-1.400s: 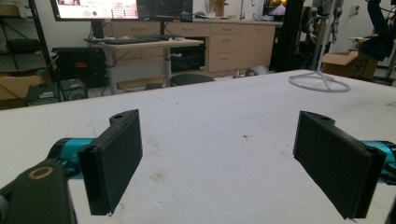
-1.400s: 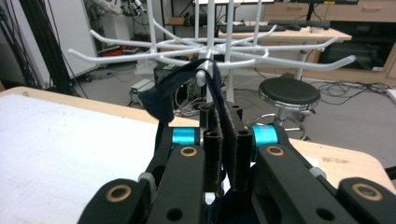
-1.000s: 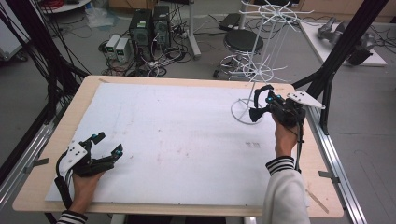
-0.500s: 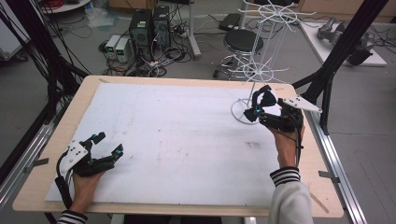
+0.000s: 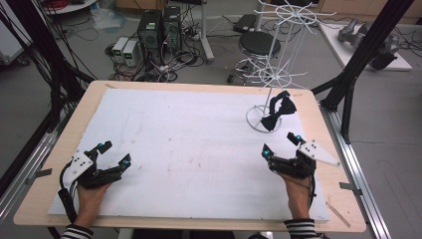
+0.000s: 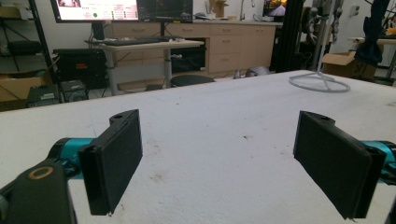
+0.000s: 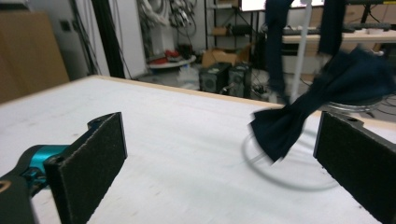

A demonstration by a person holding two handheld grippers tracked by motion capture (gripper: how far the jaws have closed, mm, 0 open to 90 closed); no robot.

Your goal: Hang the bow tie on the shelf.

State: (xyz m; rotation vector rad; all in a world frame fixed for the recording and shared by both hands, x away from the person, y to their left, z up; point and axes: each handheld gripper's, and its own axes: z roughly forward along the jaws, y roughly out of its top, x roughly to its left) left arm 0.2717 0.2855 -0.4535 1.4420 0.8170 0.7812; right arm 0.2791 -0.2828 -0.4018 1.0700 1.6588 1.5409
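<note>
Fingers on both grippers stand spread wide with nothing between them. The right gripper (image 5: 280,144) rests low at the near right of the white worktop (image 5: 189,144), its pads aimed toward the dark bow tie (image 5: 277,109), which hangs on the white wire stand (image 5: 278,55) above the stand's ring base. I'd judge the tie is hung there so it drapes free, and the gripper sits apart from it, out of the way. The left gripper (image 5: 113,153) lies at the near left corner, well apart from the stand, apparently parked with its hand (image 5: 89,199) at rest.
</note>
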